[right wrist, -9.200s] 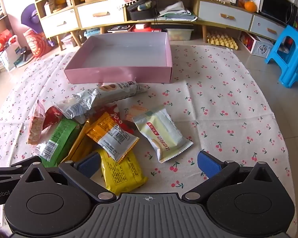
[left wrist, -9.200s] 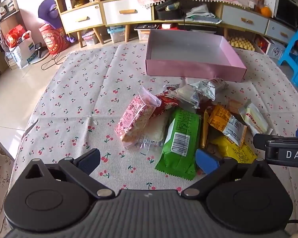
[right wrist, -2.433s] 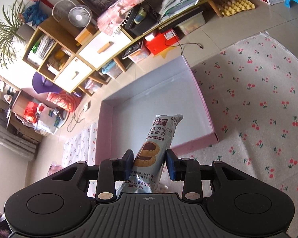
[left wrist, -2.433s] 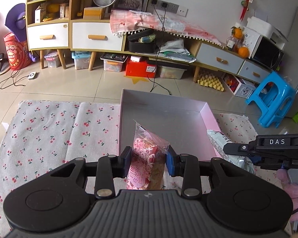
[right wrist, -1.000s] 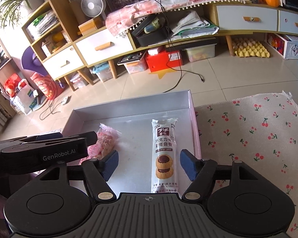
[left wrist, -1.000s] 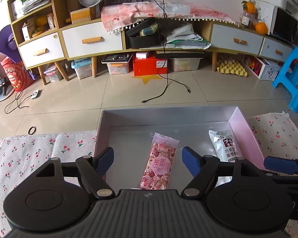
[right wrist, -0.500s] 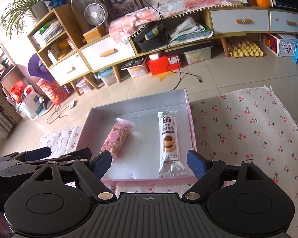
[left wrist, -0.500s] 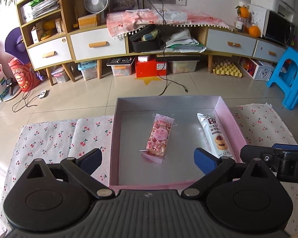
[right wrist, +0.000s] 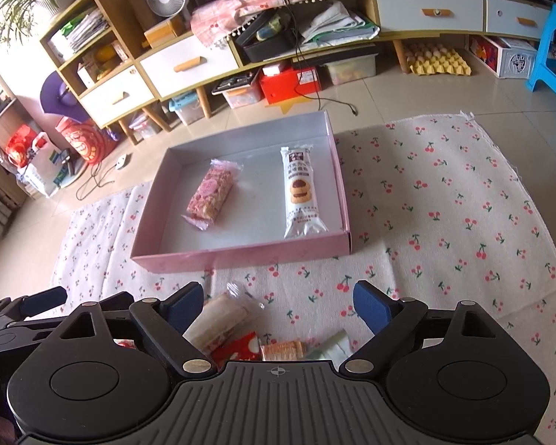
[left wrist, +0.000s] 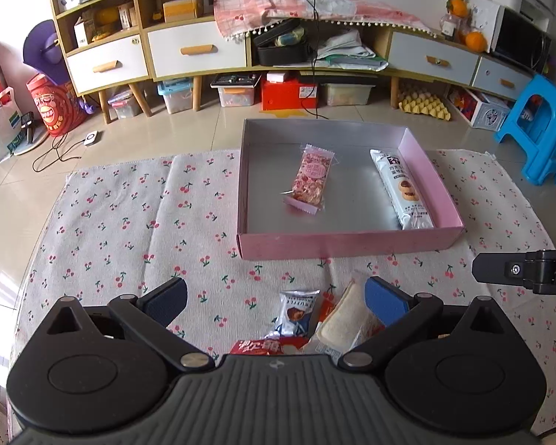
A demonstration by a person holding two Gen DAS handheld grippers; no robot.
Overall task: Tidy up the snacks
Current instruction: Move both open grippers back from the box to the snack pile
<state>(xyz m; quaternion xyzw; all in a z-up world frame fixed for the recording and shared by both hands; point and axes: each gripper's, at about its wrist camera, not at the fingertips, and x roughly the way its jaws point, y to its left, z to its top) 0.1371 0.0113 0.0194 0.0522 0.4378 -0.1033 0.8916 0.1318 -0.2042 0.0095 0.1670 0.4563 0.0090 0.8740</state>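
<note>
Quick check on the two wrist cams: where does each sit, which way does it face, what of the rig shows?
Left wrist: on the left gripper, looking forward and down over the pink box; its open fingers and the right gripper's tip show.
Right wrist: on the right gripper, angled at the box from its right; the left gripper's tip enters lower left.
Shared: box, pink snack bar, white cookie pack, cherry-print cloth.
</note>
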